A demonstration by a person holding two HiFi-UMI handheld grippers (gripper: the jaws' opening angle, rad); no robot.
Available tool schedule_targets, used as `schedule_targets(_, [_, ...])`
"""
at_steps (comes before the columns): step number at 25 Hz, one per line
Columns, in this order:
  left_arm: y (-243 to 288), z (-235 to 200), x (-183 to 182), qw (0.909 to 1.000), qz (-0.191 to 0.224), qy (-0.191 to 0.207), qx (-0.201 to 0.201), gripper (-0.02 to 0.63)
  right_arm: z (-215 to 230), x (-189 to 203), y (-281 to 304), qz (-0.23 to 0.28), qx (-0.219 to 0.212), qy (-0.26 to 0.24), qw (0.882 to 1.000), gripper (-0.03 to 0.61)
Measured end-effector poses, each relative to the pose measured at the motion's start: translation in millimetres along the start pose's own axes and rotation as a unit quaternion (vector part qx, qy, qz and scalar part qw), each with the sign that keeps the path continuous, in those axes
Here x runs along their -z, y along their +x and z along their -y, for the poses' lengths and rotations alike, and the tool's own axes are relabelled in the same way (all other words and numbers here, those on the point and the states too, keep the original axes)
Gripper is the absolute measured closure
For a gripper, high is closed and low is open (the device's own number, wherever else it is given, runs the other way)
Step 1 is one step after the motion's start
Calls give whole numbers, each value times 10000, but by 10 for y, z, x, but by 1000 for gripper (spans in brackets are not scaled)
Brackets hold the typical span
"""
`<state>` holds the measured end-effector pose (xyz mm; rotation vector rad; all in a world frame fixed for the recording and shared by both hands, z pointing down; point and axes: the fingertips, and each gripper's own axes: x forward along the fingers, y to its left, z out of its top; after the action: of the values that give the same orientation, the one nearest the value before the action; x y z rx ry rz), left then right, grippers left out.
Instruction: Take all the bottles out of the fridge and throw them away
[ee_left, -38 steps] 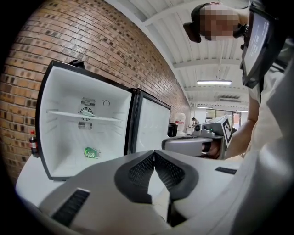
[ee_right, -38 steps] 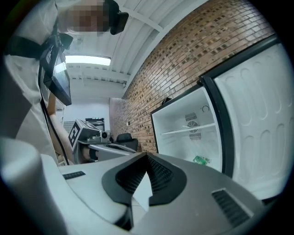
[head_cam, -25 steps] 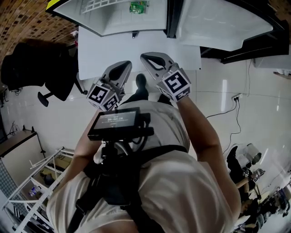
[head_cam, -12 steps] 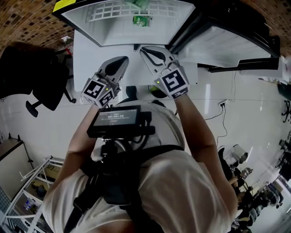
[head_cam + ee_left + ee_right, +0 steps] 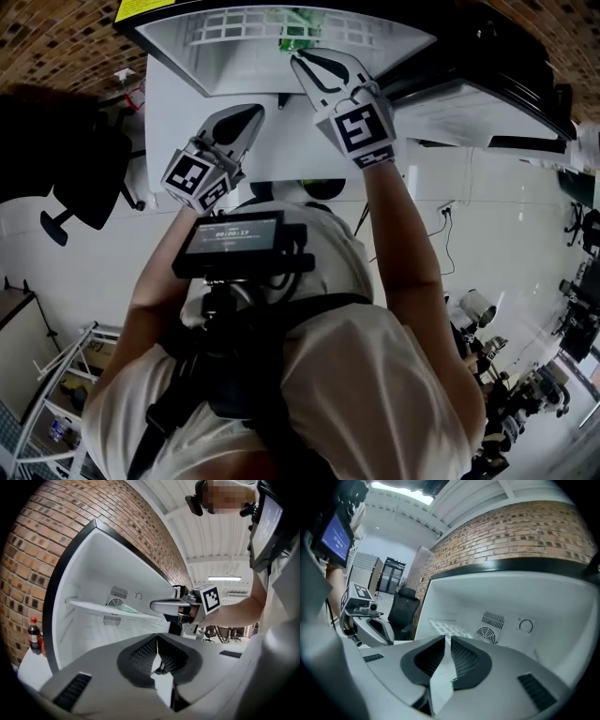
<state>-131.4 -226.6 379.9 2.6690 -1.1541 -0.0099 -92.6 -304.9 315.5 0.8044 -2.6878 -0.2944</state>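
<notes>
Left hand-held gripper is closed, empty; my right hand-held gripper, jaws just opening and empty, nears one green bottle in the fridge.

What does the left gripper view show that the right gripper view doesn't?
Only the left gripper view: a red-capped dark bottle standing beside the fridge, and the right gripper, whose jaws have just been opening, nothing between them. Only the right gripper view: a black office chair and the left gripper. Both: the fridge's white interior, its back vent and dial, and the brick wall.
</notes>
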Motion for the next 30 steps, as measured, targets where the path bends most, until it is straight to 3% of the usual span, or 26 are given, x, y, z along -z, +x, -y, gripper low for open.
schedule_targets(2, [28,19,-4,10000,9,-18,65,601,162,-30,71,-132,133,-151,9997,496])
schedule_targets(5, [39,36,5,9999,2,-45,133,601,389,-51,186,-390,338,-392,9979,492])
schedule_targets(9, [4,-100,-19,9998,35,-138,126,601,538,30,465,-774,193,-467,9957,457])
schedule_targets(16, [6,-157,-97,9998,67,-182,90,601,735,233,554,-1418,210,-464,9886,457])
schedule_targets(18, [-13,-200,-98,9997,57,-206,106,601,773,144,551,-1360,351,-507,9888,569])
schedule_targets(24, [-54,-286,-26,9996,-78,-152,216,601,468,-139,462,-974,381,-1070,9887,569])
schedule_targets(30, [-22,-135,34,9994,-143,14,300,601,185,-135,229,-717,265,-1154,9904,566])
